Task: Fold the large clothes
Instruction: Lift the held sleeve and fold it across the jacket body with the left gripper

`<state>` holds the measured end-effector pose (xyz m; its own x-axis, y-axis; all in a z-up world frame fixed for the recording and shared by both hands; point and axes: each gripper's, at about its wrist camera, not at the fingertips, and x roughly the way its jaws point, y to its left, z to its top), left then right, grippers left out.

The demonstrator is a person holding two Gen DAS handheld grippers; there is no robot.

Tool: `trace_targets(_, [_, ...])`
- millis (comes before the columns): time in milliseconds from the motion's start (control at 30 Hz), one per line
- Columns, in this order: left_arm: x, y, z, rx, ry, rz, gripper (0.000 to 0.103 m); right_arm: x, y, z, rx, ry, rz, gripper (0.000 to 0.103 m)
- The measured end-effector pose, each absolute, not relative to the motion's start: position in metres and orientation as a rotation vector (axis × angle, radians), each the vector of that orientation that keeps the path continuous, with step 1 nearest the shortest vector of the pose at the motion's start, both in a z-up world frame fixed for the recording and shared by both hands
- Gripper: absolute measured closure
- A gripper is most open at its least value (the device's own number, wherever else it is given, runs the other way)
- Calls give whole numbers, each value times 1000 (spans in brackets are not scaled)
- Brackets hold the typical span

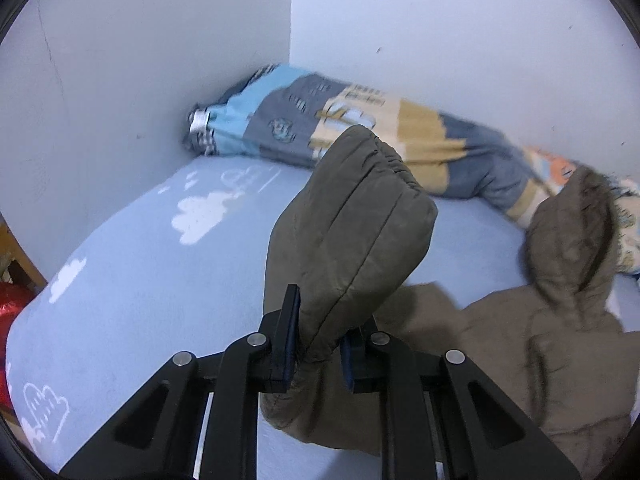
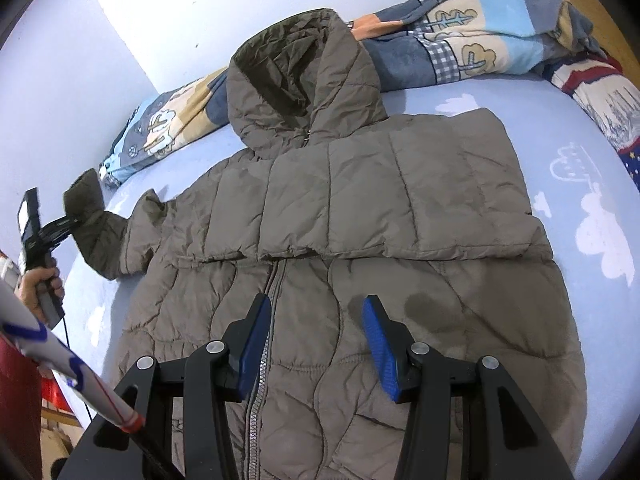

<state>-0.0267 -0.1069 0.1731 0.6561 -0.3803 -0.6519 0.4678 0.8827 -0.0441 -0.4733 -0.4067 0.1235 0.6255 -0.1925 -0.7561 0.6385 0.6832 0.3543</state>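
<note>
The left claw [image 1: 318, 350] grips the olive-brown quilted puffer jacket [image 2: 340, 216] by its lifted sleeve [image 1: 348, 216], seemingly to fold inward, while the right claw [image 2: 316, 340] hovers open and empty.

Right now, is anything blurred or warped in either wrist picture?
Left wrist view: the patchwork quilt and the grey-brown puffer jacket's hood look motion-smeared; the clamped sleeve is sharper. Right wrist view: mostly crisp, but fisheye bends the pale blue cloud-print sheet, with dark corners.
</note>
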Motion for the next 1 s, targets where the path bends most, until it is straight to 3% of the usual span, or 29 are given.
trace_targets(300, [-93,-134,246,130,600,-620,86,-491,-416,136,706,694,-533,51])
trace_targets(567, [-149,-173,279,125,577,-754,86,-507,-423,146,721,654,-554,51])
trace_targets(1000, [-233,-258,251,150,656,-947,86,-524,-431,154,733,623,-588,51])
